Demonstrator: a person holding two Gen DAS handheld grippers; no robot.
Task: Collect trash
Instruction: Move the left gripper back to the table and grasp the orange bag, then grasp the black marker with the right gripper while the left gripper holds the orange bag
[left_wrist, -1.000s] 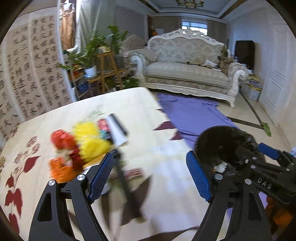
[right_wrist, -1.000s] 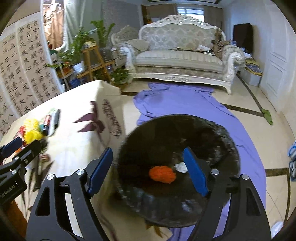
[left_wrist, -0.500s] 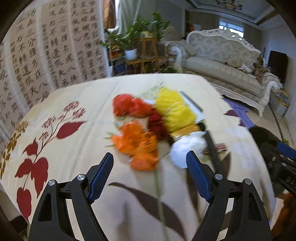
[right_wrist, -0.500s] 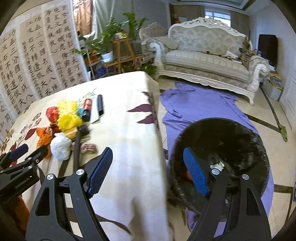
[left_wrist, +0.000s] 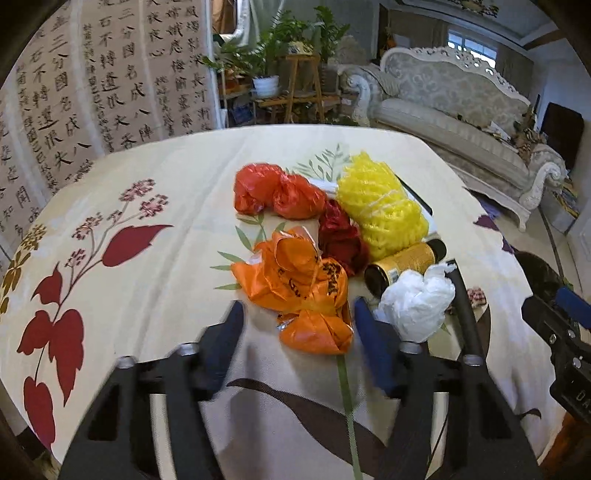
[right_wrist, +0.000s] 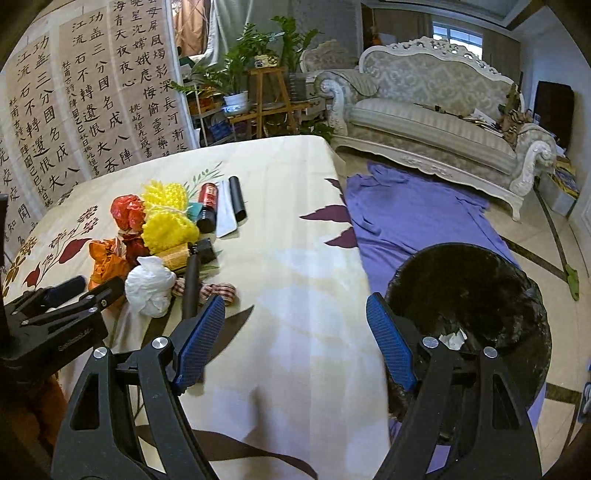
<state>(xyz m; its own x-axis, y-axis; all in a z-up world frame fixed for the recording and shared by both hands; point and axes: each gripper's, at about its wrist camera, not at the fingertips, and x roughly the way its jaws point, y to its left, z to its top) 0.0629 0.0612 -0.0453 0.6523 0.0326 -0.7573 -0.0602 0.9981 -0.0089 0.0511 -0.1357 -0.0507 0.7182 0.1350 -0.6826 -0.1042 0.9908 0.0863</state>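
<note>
1. Jaws of left gripper (left_wrist: 297, 325) have just been closing around crumpled orange plastic bag (left_wrist: 314, 325) on floral tablecloth (left_wrist: 147, 277) — not yet pinching.
2. Right gripper (right_wrist: 295, 339) gapes, empty.
3. Next — clamp, carry to black-lined bin (right_wrist: 480, 288).

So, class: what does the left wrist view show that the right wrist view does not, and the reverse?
Only the left: the left gripper, whose jaws have just been closing around the crumpled orange plastic bag, not yet pressing it.
Only the right: the open right gripper, the purple cloth on the floor, the red-labelled tube.
Both: the yellow foam netting, the white crumpled bag, the black bin.
</note>
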